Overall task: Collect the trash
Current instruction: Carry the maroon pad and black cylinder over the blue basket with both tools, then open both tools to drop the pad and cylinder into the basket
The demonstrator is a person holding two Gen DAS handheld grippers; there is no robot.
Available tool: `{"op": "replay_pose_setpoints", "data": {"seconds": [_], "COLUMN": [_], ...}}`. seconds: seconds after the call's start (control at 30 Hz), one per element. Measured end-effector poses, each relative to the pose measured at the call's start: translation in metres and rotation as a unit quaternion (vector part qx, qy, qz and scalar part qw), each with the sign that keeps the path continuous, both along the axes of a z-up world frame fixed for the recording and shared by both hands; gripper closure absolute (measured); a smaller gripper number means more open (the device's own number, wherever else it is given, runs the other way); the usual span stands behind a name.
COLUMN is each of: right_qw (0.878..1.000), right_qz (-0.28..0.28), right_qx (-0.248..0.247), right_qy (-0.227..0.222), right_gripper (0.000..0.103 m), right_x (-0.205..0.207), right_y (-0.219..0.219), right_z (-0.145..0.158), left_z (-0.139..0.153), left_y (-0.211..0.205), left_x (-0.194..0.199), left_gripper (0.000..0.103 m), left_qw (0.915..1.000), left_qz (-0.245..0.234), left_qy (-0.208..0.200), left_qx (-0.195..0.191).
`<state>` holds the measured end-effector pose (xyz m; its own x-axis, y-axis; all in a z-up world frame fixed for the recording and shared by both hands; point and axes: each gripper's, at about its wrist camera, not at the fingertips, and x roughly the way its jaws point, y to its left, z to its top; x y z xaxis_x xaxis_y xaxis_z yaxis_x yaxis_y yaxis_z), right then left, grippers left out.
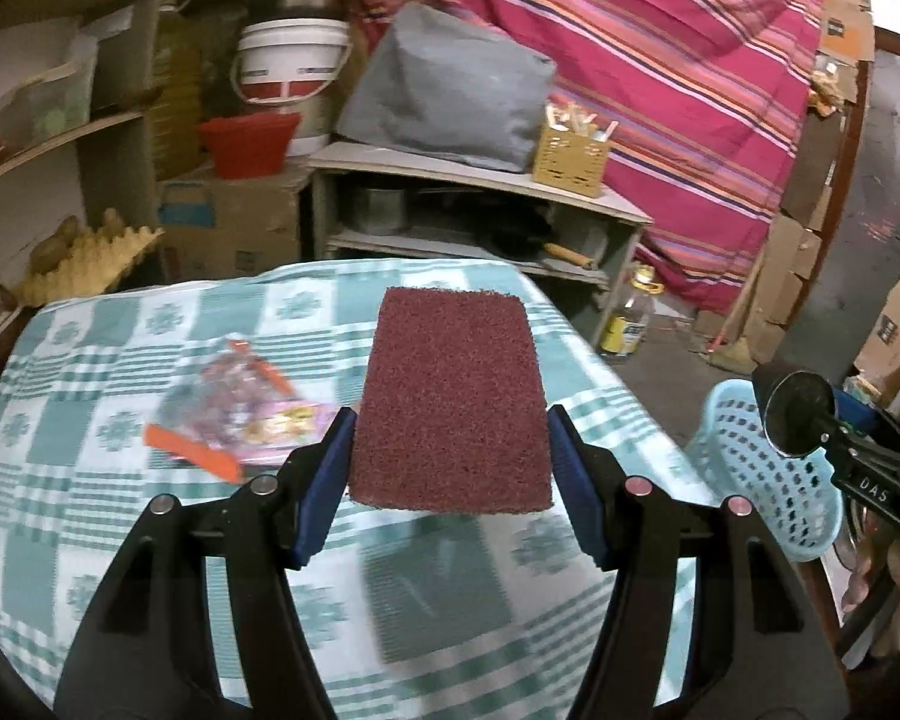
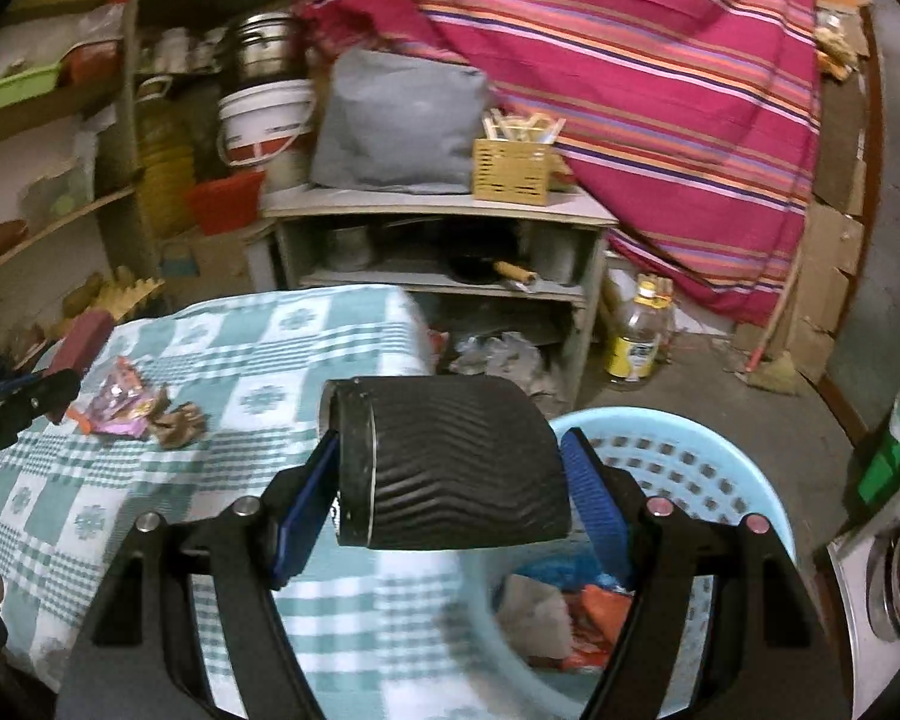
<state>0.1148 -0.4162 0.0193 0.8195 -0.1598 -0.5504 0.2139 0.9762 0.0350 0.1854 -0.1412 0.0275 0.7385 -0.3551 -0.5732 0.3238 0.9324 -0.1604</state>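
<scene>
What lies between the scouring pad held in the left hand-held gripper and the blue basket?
Right wrist view: checkered tablecloth carrying wrappers, then the right hand-held gripper gripping a black ribbed cup beside the basket.

Tabletop (image 2: 330,336) under a green-and-white checked cloth, and what you have lying on it.

On the cloth, toward your left, you have a crinkled pink-and-orange snack wrapper (image 1: 234,414), and just beside it, on the side nearer your right tool, a small brown crumpled scrap (image 2: 177,417). Off the tabletop's right edge, the concrete floor (image 2: 720,396) carries your light blue perforated basket (image 2: 678,468), which already holds crumpled wrappers, and farther back a clear bottle with a yellow label (image 2: 636,339) standing upright near the grey shelf unit (image 2: 444,210).
</scene>
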Motion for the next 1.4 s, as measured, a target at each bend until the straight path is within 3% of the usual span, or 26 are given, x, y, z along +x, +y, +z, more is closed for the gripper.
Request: {"op": "replay_pose_setpoints", "data": {"seconds": [0.5,0.9,1.4], "right_qw": [0.996,0.991,0.987], "right_qz": [-0.089,-0.127,-0.150], "right_qx": [0.012,0.031,0.050], "right_qy": [0.000,0.008,0.006], "right_gripper": [0.030,0.030,0.030], "right_x": [-0.049,-0.066,-0.071], "right_y": [-0.089,-0.135,-0.156], "right_z": [-0.012,-0.027,-0.034], "left_z": [-0.024,-0.042,-0.049], "left_y": [-0.126,-0.221,-0.272], "left_x": [-0.010,-0.026,-0.029], "left_gripper": [0.041,0.041,0.041], "left_qw": [0.9964,0.9876,0.9801], "left_qz": [-0.083,-0.155,-0.197], "left_qy": [0.014,0.015,0.012], "left_qx": [0.006,0.022,0.026]}}
